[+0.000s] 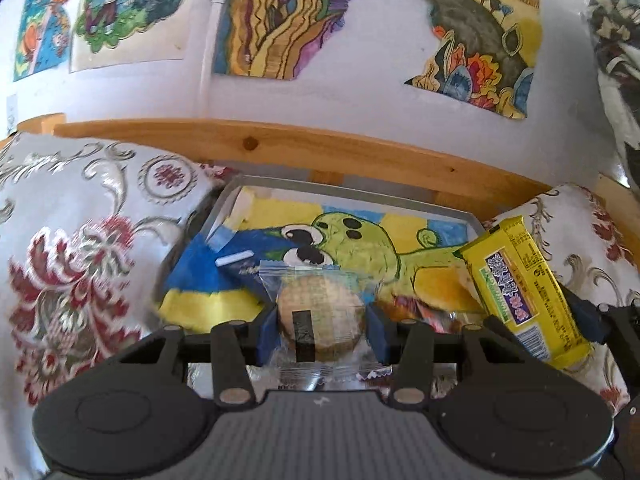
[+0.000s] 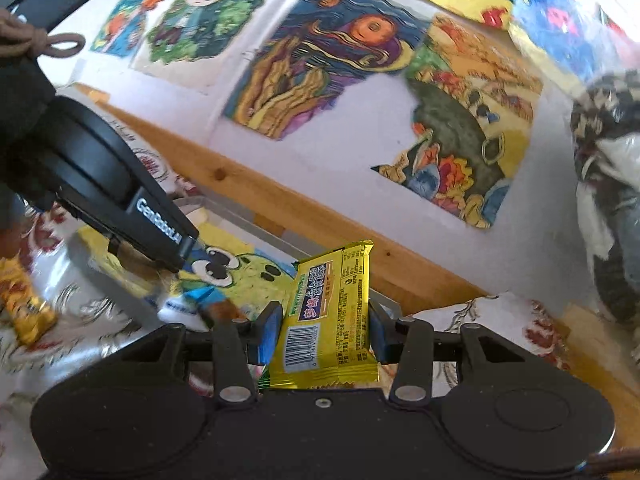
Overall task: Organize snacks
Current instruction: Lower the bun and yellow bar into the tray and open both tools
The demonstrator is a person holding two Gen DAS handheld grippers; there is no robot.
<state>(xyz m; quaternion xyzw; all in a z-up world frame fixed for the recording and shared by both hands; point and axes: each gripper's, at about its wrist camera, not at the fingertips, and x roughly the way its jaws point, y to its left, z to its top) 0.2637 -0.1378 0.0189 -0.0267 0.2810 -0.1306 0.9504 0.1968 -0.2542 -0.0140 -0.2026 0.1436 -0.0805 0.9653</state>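
Observation:
My left gripper (image 1: 321, 330) is shut on a round biscuit in a clear wrapper (image 1: 320, 316), held just in front of a grey tray (image 1: 352, 196) lined with a cartoon frog drawing. My right gripper (image 2: 323, 330) is shut on a yellow snack bar (image 2: 330, 312), held upright over the tray's right side. The same yellow snack bar (image 1: 524, 292) shows at the right of the left wrist view, beside the tray. The left gripper's black body (image 2: 120, 196) crosses the upper left of the right wrist view, above the tray (image 2: 276, 236).
Patterned cushions (image 1: 76, 264) flank the tray. A wooden rail (image 1: 320, 148) runs behind it, under a white wall with coloured drawings. An orange-yellow wrapped snack (image 2: 24, 308) lies on the fabric at the left. Dark cloth hangs at the far right (image 2: 608, 200).

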